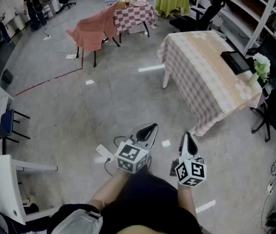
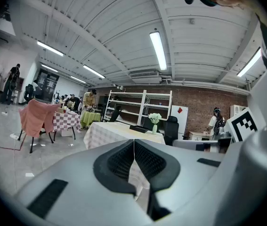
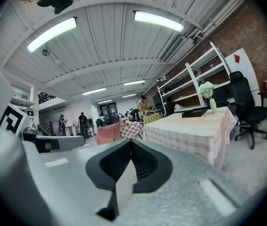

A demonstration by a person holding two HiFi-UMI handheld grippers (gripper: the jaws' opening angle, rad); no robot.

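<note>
Your left gripper [image 1: 149, 128] and right gripper [image 1: 188, 137] each press their ribbed black pads tip to tip, gripping nothing. The table [image 1: 211, 72], draped in soft checked cloth, stands ahead to your right, well apart. Only the gripper views show the strip lights [image 3: 154, 20]; only the head view shows the white power strip [image 1: 104, 153].

Head view steeply down from above, gripper views low, level, all sharing the checked table [image 1: 203, 77]
</note>
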